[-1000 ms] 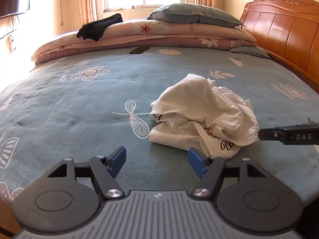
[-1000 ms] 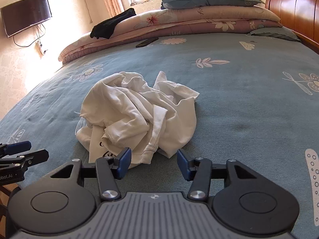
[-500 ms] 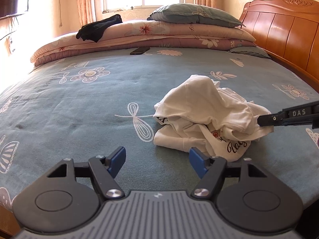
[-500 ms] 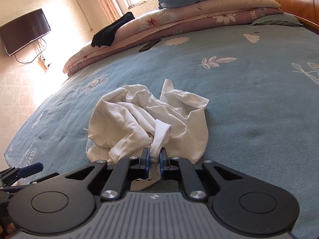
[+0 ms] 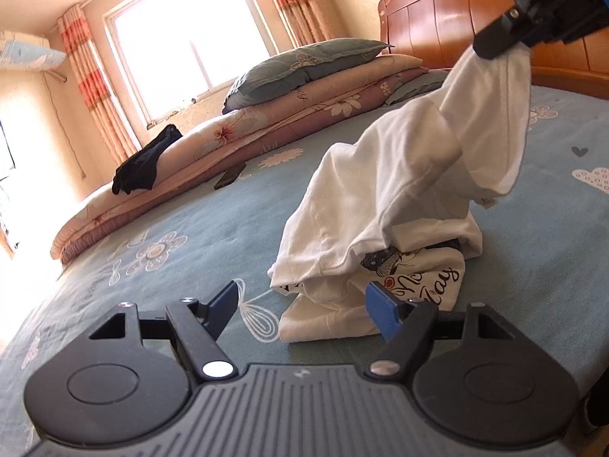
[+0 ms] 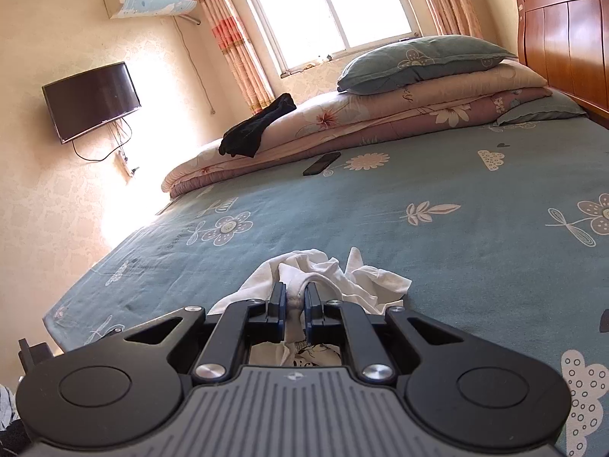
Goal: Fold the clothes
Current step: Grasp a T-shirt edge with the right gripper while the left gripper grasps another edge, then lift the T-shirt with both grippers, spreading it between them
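Note:
A white T-shirt point(image 5: 399, 198) with a printed front lies crumpled on the blue flowered bedsheet point(image 5: 182, 236). My right gripper point(image 5: 506, 42) is shut on a bunched fold of it and holds that part up at the top right of the left wrist view. From there the cloth drapes down to the heap. The right wrist view shows the fold pinched between the pads of the right gripper point(image 6: 295, 301), with the rest of the T-shirt point(image 6: 365, 282) below. My left gripper point(image 5: 302, 302) is low in front of the heap. Its jaws are opening, and the shirt's lower edge lies between them, not pressed.
Folded quilts and a pillow point(image 5: 304, 64) are stacked at the far side of the bed, with a black garment point(image 5: 144, 160) on them and a dark phone point(image 5: 230, 175) in front. A wooden headboard point(image 5: 437, 19) stands on the right. A TV point(image 6: 91, 99) hangs on the left wall.
My right gripper shut on a fold of the T-shirt and rose, pulling that part up off the bed. My left gripper rolled and moved in closer to the heap's lower edge.

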Tool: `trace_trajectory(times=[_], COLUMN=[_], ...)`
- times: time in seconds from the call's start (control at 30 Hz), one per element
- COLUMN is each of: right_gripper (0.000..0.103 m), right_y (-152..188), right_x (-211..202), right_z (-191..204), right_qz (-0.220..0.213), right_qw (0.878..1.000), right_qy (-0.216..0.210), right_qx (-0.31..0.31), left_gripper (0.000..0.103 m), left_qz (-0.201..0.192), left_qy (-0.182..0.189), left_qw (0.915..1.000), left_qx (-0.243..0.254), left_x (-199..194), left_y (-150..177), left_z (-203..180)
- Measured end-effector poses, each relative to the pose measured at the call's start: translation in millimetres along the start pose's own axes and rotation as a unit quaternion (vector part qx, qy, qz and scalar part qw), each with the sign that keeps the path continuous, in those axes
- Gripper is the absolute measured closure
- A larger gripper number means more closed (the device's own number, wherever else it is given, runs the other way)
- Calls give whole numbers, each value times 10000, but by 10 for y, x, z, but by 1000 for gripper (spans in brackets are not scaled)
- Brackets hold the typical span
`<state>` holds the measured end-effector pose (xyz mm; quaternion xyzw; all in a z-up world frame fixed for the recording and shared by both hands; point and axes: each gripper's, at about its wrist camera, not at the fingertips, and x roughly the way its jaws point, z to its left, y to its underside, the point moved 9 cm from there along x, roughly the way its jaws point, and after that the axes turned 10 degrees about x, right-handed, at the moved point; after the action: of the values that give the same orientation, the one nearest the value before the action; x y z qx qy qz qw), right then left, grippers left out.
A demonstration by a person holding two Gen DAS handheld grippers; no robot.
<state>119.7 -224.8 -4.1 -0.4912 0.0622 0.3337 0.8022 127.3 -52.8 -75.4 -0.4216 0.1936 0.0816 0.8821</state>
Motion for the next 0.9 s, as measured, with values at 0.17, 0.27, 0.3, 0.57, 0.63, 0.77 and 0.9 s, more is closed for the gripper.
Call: trace_trajectory(times=[0.17,0.27,0.3,0.57,0.63,0.77,0.9], right_gripper=[92,92,92,91,91,91,87], right_y=[-3,0,-1,5,15,60,124], right_x=[-75,-108,-114,-121,-112,-42,34], right_z=[-15,-52,-68,-200,-231,-235,-225], right_qz=[-8,-16,-17,-18,7,133,237], right_qw=[10000,9999,9999,9997,9996,9993,9992], right_qy=[31,80,96,181,165,55,63], right_qx=[70,61,61,168,239,332,306], left_gripper=[28,27,27,49,59,75,88], left_qz=[-491,-805,-964,-1568,-1657,-1782,-1618], left_qy=[-274,-353,-366,-637,-747,-782,-639], left_qw=[9912,9872,9866,9830,9815,9799,9840], left_qx=[1199,1331,1264,712,597,436,390], left_x=[150,88,44,-99,-132,-153,-71], left_y=[-172,-262,-303,-478,-508,-566,-567], left_z=[-360,-428,-421,-34,105,335,423])
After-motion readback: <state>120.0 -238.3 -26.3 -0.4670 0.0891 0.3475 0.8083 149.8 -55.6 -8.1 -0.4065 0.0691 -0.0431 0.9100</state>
